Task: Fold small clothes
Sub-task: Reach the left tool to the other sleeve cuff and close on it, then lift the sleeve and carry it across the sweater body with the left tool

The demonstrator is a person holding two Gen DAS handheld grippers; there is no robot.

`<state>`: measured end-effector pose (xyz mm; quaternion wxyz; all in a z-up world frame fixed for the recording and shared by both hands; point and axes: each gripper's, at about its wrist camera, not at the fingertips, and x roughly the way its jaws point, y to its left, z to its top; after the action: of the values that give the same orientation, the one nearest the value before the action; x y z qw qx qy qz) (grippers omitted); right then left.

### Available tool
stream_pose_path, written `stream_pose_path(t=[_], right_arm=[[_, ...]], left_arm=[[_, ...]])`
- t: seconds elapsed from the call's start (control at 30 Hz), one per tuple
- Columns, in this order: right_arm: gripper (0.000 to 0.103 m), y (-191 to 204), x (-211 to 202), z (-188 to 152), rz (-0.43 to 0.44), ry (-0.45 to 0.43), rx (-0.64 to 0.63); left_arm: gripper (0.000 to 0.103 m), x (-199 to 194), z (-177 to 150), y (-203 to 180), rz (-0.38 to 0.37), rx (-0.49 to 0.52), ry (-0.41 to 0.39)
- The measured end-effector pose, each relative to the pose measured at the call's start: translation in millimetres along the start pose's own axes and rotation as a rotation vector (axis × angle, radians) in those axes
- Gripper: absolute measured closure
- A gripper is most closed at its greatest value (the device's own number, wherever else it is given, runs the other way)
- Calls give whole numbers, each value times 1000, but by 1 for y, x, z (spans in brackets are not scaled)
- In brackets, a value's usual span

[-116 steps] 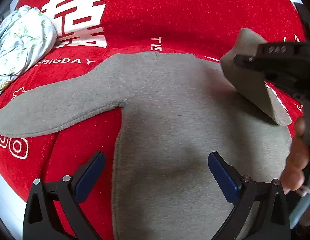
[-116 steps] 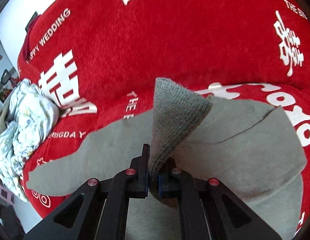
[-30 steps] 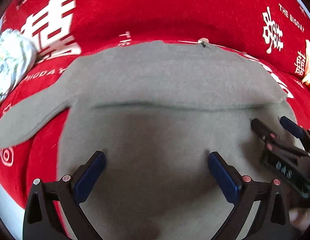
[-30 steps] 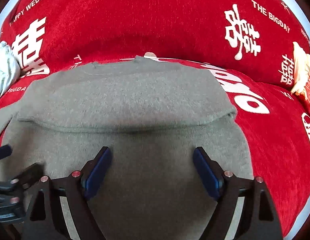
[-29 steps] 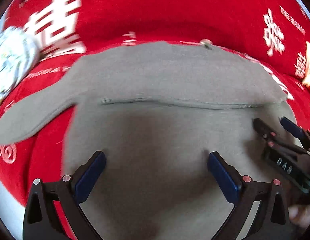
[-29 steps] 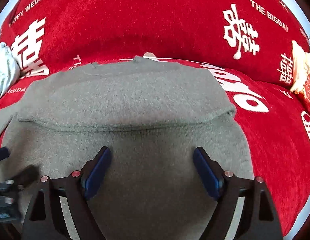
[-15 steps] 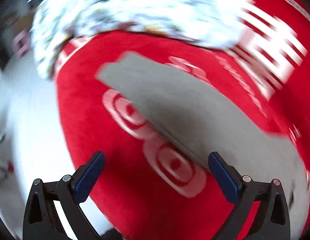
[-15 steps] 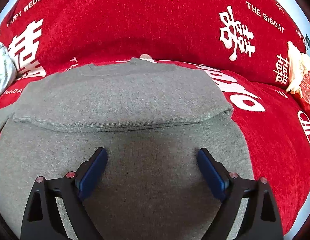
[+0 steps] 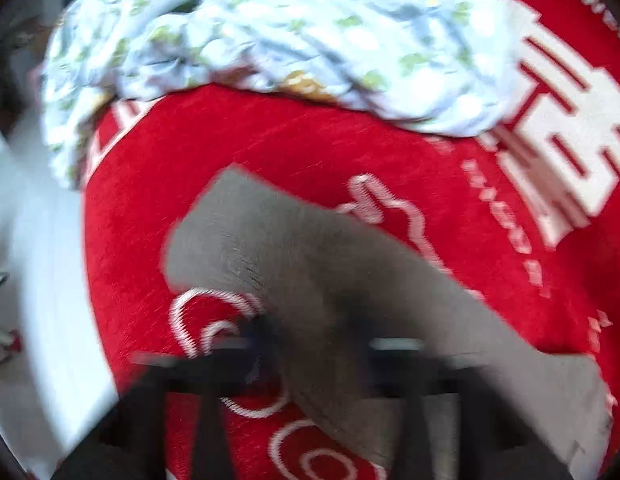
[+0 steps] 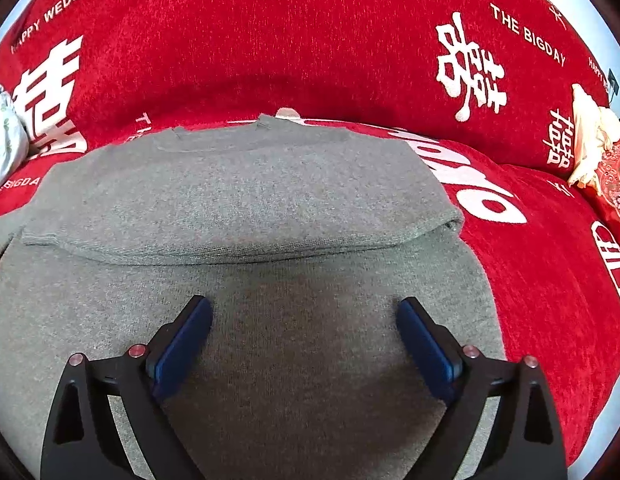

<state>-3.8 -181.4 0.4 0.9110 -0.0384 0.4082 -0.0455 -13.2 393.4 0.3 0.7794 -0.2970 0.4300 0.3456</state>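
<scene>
blurrily, left gripper [image 9: 314, 340] straddles grey sleeve [image 9: 294, 248].

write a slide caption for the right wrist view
Open right hand-held gripper poised over a grey sweater, one sleeve folded across its body, on a red blanket.

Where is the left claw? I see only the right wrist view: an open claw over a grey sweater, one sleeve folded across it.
Observer: The left claw is at the other sleeve, which lies stretched out on the red cover.
Reviewer: Has it gripped?
Observer: The sleeve runs between its fingers, but the picture is too blurred to tell.
Reviewer: What is beyond it?
Observer: A crumpled flowered cloth, apart from the cuff.
</scene>
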Motion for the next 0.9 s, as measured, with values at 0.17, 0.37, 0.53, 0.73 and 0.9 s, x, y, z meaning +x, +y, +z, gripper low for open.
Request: stream_pose_path(t=[0.17,0.37,0.53,0.73,0.9], right_arm=[[7,0,1,9,15,48,15],[7,20,9,12,46,41,-33],[7,18,10,8,71,15,-15],[7,19,9,8,72,7,-17],[6,19,9,7,76,2,-14]], left_arm=[[93,-9,4,18,20,11,-18],[93,-40,-3,-12,121,136,-137],[93,-53,-10,-30,101,167,-133],[93,-68,-28,-65,58,236,-128],[93,-73,-39,-91,23,277,-96]])
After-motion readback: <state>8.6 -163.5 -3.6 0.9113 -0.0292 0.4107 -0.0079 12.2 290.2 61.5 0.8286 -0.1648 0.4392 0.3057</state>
